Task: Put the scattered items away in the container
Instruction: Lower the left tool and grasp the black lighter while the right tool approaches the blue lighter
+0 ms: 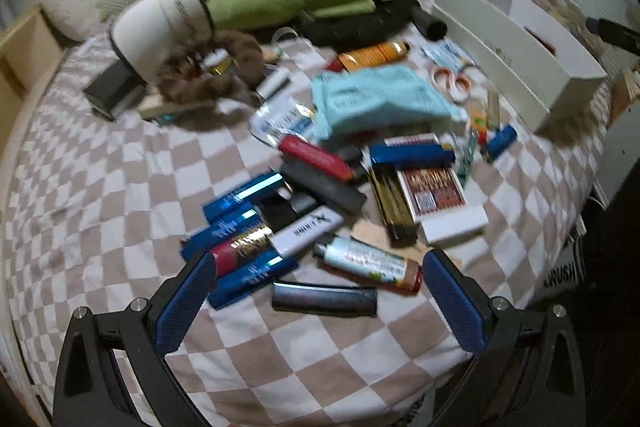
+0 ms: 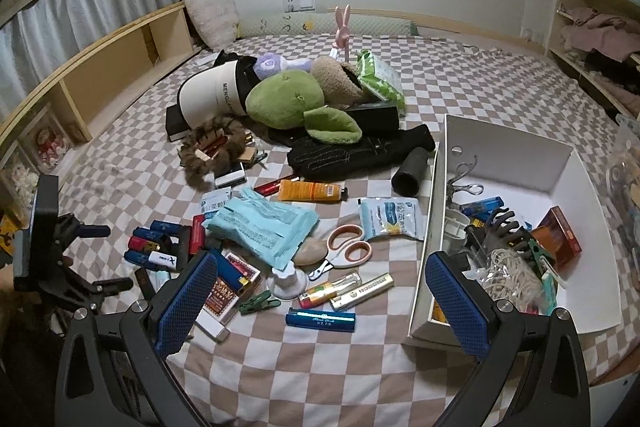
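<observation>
Only the right view shows the container's (image 2: 508, 143) contents.

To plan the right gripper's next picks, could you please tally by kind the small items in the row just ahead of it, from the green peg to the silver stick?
Green plastic clothes peg: 1
White plastic suction cup: 1
Slim lighter-shaped pieces: 3 (blue metallic stick, silver metallic stick, clear orange lighter)
Total: 5
</observation>
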### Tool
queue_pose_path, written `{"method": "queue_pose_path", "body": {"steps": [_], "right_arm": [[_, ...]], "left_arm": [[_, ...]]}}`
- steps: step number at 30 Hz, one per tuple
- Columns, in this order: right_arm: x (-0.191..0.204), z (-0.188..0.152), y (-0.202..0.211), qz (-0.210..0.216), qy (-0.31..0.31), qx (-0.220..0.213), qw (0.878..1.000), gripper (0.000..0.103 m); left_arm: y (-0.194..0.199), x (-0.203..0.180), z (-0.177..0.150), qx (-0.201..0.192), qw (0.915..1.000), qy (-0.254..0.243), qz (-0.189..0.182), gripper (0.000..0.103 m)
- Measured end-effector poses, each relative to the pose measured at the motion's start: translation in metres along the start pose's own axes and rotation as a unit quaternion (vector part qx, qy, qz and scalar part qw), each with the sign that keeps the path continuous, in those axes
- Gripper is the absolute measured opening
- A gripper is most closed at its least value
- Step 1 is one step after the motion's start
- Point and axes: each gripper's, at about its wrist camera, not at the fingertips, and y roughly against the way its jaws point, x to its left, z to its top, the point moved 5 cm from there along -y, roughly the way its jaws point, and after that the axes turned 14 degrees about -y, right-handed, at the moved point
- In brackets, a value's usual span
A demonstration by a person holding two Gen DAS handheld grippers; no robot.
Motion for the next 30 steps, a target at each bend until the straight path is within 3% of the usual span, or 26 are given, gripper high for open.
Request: {"method": "queue_pose_path", "body": {"steps": [3, 13, 21, 23, 30], "right_arm": [[0.000, -0.002, -0.008, -0.002, 0.002, 0.021, 1.000, 0.103], [0.004, -0.027, -0.062, 0.000, 0.001, 0.164, 0.986, 0.103], [0.017, -0.042, -0.090, -0.002, 0.018, 0.210, 0.977, 0.103], [0.018, -0.045, -0.099, -0.001, 0.009, 0.229, 0.973, 0.103], [0.010, -0.056, -0.123, 0.000, -0.030, 0.283, 0.959, 0.103]], "left_arm": [[-0.009, -0.004, -0.004, 0.017, 0.9997, -0.010, -0.012, 0.103], [-0.035, -0.013, -0.025, 0.062, 0.9970, -0.032, -0.033, 0.102], [-0.049, -0.014, -0.032, 0.087, 0.9947, -0.044, -0.034, 0.094], [-0.052, -0.013, -0.033, 0.093, 0.9941, -0.038, -0.042, 0.085], [-0.061, -0.008, -0.039, 0.110, 0.9923, -0.027, -0.049, 0.085]]}}
